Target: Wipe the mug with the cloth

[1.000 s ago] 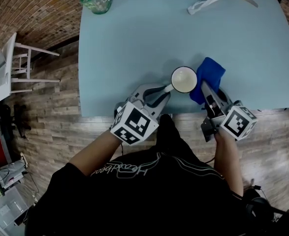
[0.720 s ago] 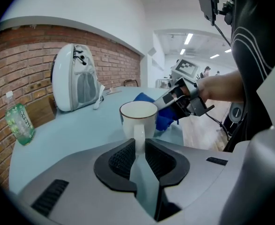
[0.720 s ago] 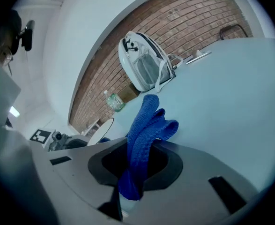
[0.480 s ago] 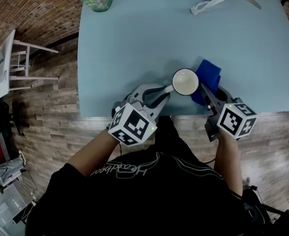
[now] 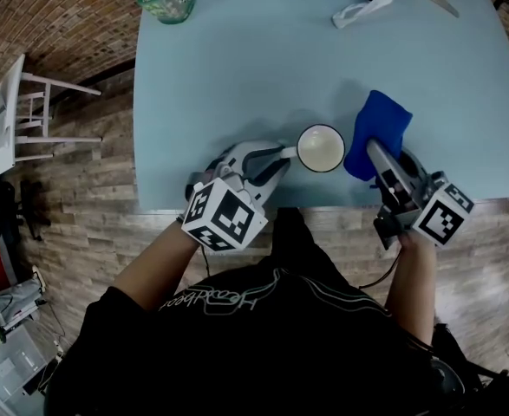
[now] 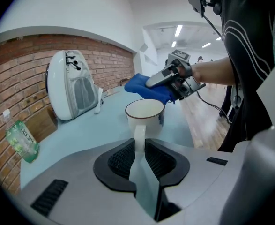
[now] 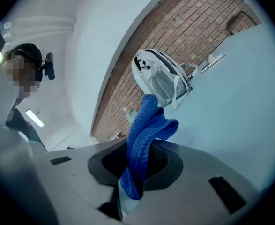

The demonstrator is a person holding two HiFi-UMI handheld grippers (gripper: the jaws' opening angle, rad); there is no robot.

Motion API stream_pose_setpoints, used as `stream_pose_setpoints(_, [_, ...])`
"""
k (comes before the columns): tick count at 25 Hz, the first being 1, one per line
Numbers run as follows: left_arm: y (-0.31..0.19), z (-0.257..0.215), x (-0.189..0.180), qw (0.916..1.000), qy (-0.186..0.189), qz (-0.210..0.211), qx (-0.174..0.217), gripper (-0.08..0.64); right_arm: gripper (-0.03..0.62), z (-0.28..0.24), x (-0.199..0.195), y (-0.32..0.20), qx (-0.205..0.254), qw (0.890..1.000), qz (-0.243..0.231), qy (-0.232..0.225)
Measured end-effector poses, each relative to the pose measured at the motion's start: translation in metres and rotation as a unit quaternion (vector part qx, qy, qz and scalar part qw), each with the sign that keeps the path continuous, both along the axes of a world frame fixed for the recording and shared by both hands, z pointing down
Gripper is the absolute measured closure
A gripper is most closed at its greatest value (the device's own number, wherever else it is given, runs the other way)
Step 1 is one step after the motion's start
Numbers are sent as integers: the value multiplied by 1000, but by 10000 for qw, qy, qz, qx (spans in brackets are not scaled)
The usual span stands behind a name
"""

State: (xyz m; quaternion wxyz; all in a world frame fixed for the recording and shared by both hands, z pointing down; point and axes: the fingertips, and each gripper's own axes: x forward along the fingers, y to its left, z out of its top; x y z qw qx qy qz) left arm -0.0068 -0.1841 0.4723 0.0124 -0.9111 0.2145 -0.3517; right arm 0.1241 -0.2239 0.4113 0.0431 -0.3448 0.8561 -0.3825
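my left gripper [image 6: 139,146] has its jaws drawn narrow onto the handle of the white mug [image 5: 321,148], with a pad pinching it from each side. the mug stands upright straight ahead of the tips, above the near edge of the pale blue table [image 5: 237,68]. my right gripper [image 7: 138,165] is clamped on the blue cloth [image 5: 377,128], which bunches up out of its jaws and past the tips. the cloth is just beside the mug, on the side away from my left gripper. i cannot tell whether they touch.
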Motion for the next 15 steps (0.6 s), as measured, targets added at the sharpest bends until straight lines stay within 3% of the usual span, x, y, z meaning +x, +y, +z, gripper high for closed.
stream_pose_setpoints(6, [-10, -1, -2, 10000, 30, -23, -60, 493, 531, -7, -11, -1, 185, 9985, -509, 22])
stream_pose_setpoints(15, [-19, -3, -2, 9998, 162, -109, -108, 494, 531, 5, -22, -6, 33, 9963, -855, 50])
